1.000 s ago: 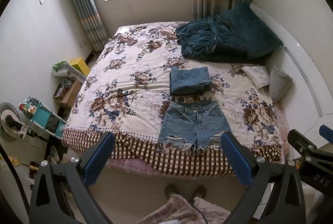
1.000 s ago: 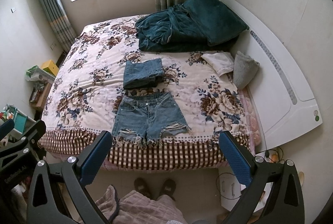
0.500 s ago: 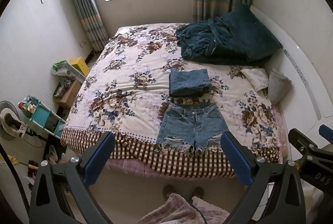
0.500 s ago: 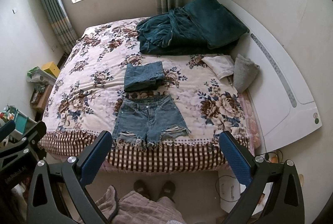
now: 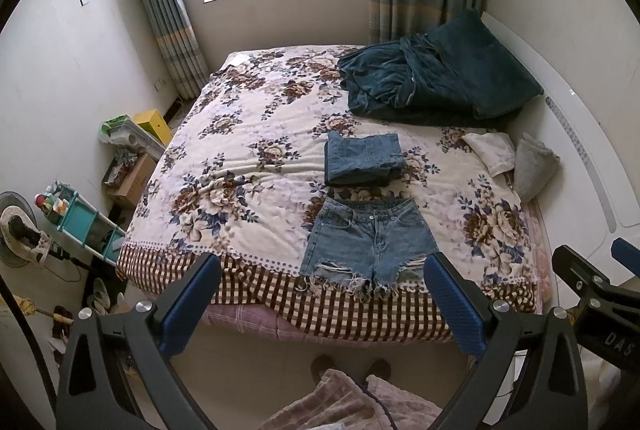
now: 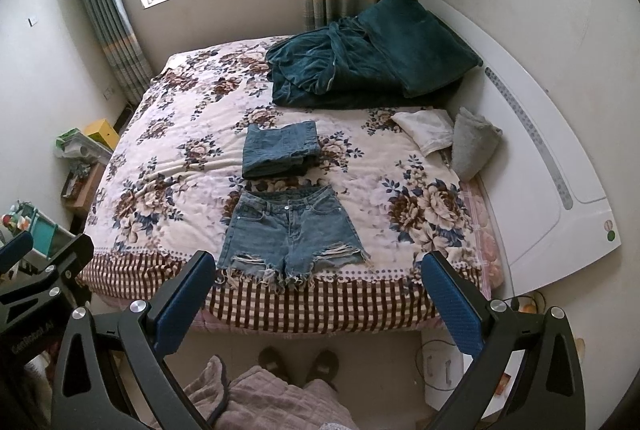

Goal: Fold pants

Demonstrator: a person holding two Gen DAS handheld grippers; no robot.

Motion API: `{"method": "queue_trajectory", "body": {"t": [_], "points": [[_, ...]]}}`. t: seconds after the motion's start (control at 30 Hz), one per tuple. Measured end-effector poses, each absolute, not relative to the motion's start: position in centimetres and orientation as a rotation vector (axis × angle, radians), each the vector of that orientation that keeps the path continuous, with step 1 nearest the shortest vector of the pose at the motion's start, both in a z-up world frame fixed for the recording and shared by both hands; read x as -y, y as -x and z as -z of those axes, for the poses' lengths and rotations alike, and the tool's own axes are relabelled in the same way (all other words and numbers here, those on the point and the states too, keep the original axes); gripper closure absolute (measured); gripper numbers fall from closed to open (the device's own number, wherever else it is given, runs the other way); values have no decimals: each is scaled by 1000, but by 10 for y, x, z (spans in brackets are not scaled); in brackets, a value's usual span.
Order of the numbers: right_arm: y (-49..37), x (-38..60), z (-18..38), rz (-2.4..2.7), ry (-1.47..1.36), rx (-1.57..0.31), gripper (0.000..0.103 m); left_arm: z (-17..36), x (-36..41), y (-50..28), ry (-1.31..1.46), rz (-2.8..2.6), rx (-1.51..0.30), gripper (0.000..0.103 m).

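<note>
Light blue denim shorts lie flat and unfolded near the front edge of the bed, waistband away from me, frayed hems toward me. A folded pair of darker jeans lies just behind them. My left gripper is open and empty, held high above the floor in front of the bed. My right gripper is open and empty at the same height, to the right of the left one. Neither touches any cloth.
The bed has a floral cover with a checked front border. A dark green blanket pile lies at the back right, with a white cloth and a grey cloth by the white headboard. Boxes and a shelf crowd the floor at left.
Both grippers have drawn slightly back and up from the bed, so the shorts sit a little higher in both views. Both stay open and the clothes have not moved.
</note>
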State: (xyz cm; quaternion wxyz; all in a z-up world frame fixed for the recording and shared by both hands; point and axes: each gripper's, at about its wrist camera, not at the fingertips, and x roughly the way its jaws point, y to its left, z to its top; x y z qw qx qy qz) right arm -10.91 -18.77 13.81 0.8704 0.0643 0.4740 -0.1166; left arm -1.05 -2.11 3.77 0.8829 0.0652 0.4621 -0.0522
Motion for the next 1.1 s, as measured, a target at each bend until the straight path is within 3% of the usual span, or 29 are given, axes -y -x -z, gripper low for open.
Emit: {"method": "queue_trajectory", "body": {"t": [0.8, 0.93, 1.1], "points": [[109, 184, -120, 261, -151, -984, 0, -34, 20, 14, -144, 96, -940, 0], [95, 189, -98, 302, -180, -957, 0, -14, 22, -4, -197, 1, -883, 0], [53, 198, -49, 353, -171, -1013, 0, 40, 23, -40, -216, 2, -971, 0]]}}
